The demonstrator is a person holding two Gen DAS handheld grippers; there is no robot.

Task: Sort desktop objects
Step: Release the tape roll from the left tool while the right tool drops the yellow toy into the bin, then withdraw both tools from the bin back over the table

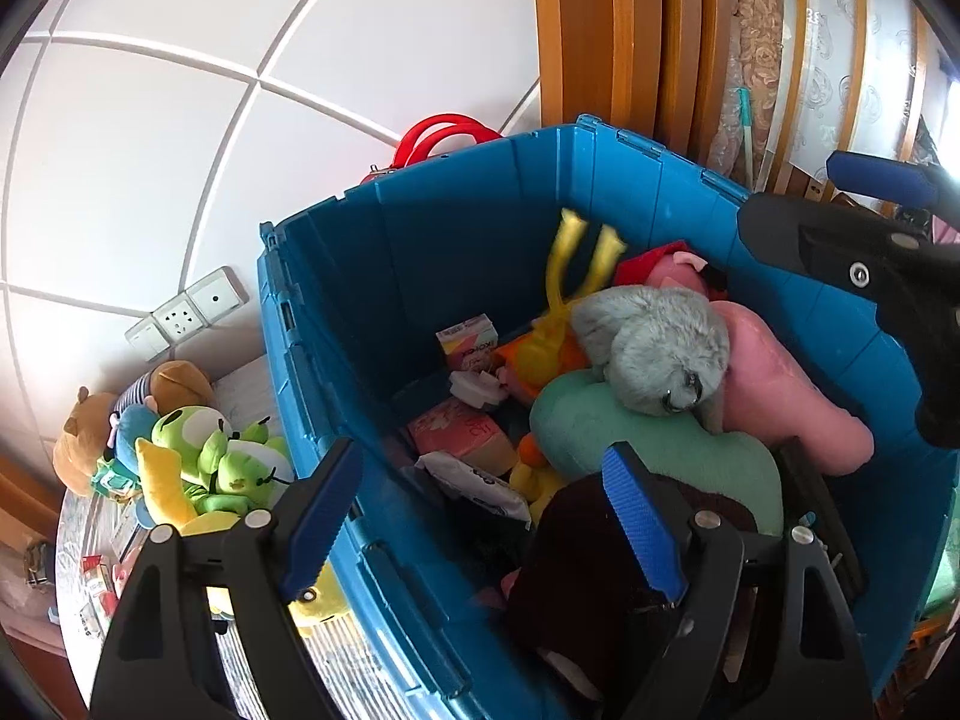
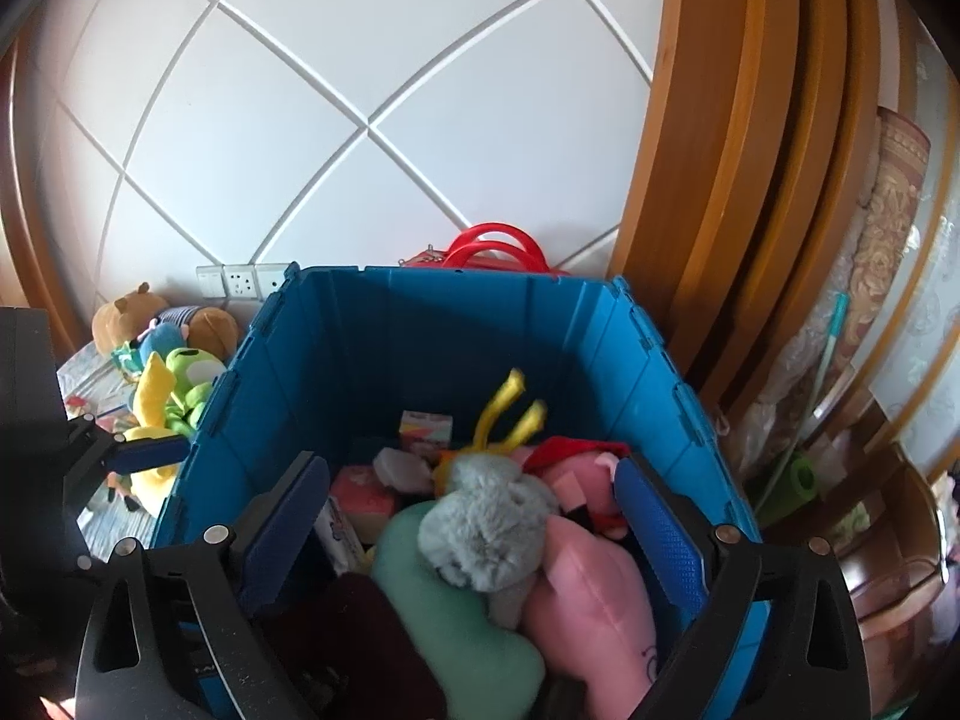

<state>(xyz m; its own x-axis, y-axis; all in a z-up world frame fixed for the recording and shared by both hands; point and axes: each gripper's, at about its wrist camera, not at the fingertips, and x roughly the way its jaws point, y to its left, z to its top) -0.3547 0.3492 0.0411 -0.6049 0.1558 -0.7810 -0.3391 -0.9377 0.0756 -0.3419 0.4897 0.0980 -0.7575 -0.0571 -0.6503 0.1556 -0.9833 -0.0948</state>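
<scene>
A blue plastic bin holds a heap of soft toys. A grey plush lies on top, over a mint-green cushion and a pink plush. A yellow-and-orange toy and small boxes lie behind them. My left gripper is open and straddles the bin's left wall, one finger outside and one over a dark maroon item. My right gripper stands open above the heap, with the grey plush below the gap and untouched.
On the table to the left of the bin lie a green frog plush, a brown bear and several small items. Red bag handles rise behind the bin. A tiled wall with sockets and wooden frames stand close behind.
</scene>
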